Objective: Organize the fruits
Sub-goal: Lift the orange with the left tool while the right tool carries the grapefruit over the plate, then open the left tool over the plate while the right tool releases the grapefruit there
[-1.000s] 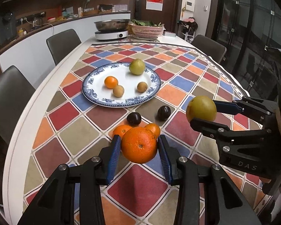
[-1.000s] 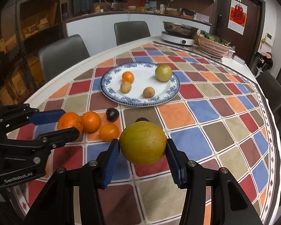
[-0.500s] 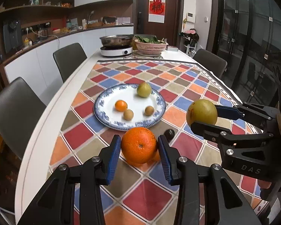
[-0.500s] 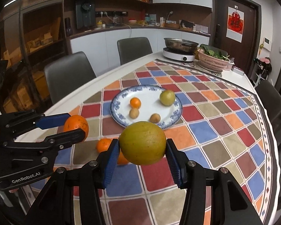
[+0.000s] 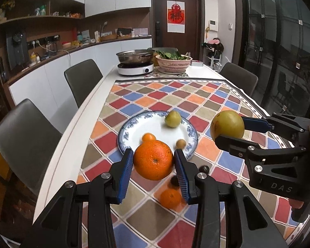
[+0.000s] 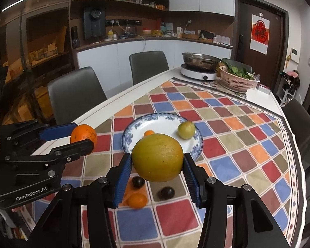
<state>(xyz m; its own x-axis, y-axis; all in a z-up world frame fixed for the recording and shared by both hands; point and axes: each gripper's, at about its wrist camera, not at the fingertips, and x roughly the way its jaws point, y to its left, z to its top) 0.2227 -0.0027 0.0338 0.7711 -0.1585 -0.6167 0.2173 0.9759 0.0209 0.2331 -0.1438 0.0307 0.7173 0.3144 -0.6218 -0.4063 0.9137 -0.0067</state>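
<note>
Home kitchen-dining room: cabinets and shelves (image 6: pixel 117 2) running along the wall at 11 o'clock, induction hotpot (image 5: pixel 135 63) and vegetable basket (image 5: pixel 173 63) sitting at 12 o'clock, chairs (image 5: pixel 82 78) lining the counter (image 5: pixel 88 103).

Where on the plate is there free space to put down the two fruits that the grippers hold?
The plate is bare in its left half and middle, between the small orange and the green fruit. In the left wrist view a small brown fruit sits by the near rim. The cloth before the plate is crowded with two dark fruits and loose oranges.
</note>
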